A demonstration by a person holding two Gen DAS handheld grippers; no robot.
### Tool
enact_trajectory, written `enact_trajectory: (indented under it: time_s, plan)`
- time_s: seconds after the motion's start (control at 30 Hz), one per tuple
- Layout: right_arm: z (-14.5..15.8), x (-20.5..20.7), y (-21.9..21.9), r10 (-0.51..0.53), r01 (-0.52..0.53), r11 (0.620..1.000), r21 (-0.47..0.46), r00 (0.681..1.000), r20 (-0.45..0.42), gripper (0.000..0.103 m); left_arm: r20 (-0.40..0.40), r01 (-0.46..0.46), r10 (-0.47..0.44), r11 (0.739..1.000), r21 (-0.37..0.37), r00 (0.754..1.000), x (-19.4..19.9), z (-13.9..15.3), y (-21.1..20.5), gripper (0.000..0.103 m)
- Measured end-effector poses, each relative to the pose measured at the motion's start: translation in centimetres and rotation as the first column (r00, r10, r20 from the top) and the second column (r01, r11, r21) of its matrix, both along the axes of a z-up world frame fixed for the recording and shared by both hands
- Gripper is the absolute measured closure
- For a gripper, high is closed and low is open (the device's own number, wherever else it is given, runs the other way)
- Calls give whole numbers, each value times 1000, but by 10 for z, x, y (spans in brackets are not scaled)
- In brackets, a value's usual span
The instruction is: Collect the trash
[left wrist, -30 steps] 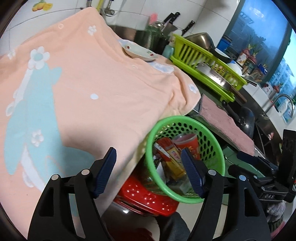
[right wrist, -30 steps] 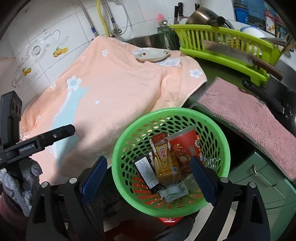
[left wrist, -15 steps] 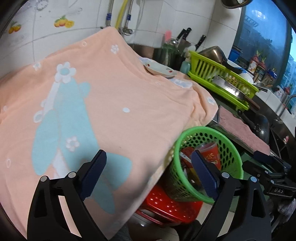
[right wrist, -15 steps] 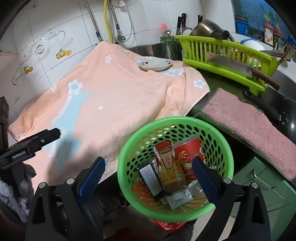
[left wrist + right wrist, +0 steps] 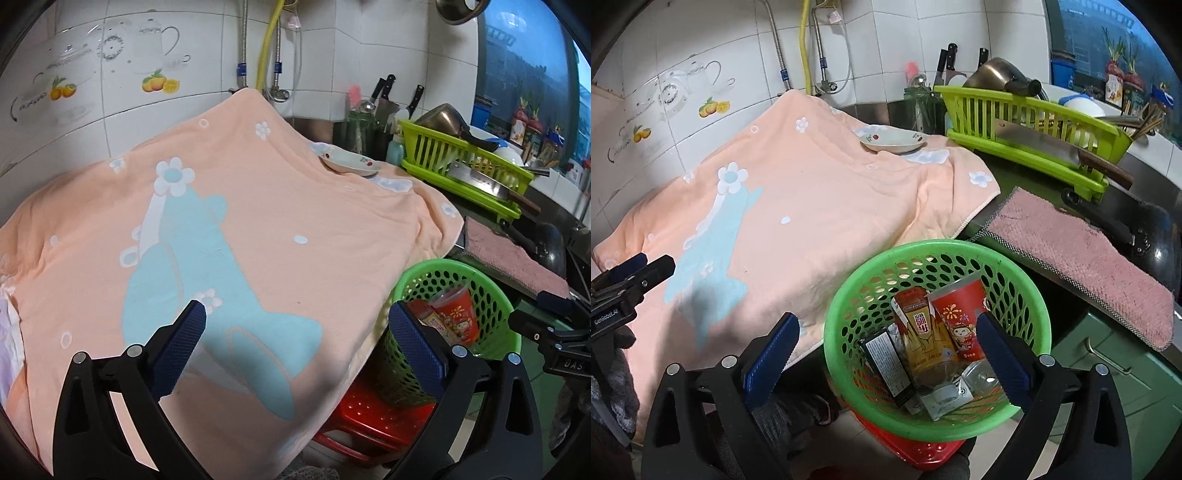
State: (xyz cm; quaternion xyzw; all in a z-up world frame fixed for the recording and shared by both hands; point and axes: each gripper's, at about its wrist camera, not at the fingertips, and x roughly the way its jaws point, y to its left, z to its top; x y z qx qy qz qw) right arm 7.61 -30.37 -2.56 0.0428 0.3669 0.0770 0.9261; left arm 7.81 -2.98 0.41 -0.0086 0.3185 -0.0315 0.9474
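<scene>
A green mesh basket stands below the counter's edge on something red. It holds trash: a red paper cup, a yellow drink carton, a black box and clear plastic. My right gripper hovers above the basket's near side, its jaws opening with nothing between them. My left gripper is over the peach towel, its jaws also opening and empty. The basket and the cup lie to its right.
A small plate sits on the towel's far end. Beyond are a lime dish rack with a cleaver, a pink cloth on the counter edge, a black pan and green cabinet doors.
Both grippers' jaws have spread wider. The left gripper has swung away from the basket and up over the towel. The right gripper has shifted left, so the basket sits further right in its view.
</scene>
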Motion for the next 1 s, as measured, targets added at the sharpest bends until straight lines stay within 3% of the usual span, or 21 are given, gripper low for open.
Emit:
enact_trajectory:
  time_s: [0.33, 1.0]
  plan:
    - [7, -7, 15, 15, -15, 1000, 1, 999, 29, 8, 25, -24, 24, 1000, 6, 999, -10, 1, 11, 5]
    - [4, -6, 17, 5, -5, 1000, -5, 999, 32, 7, 7, 25, -26, 1000, 15, 1000, -9, -7, -1, 5]
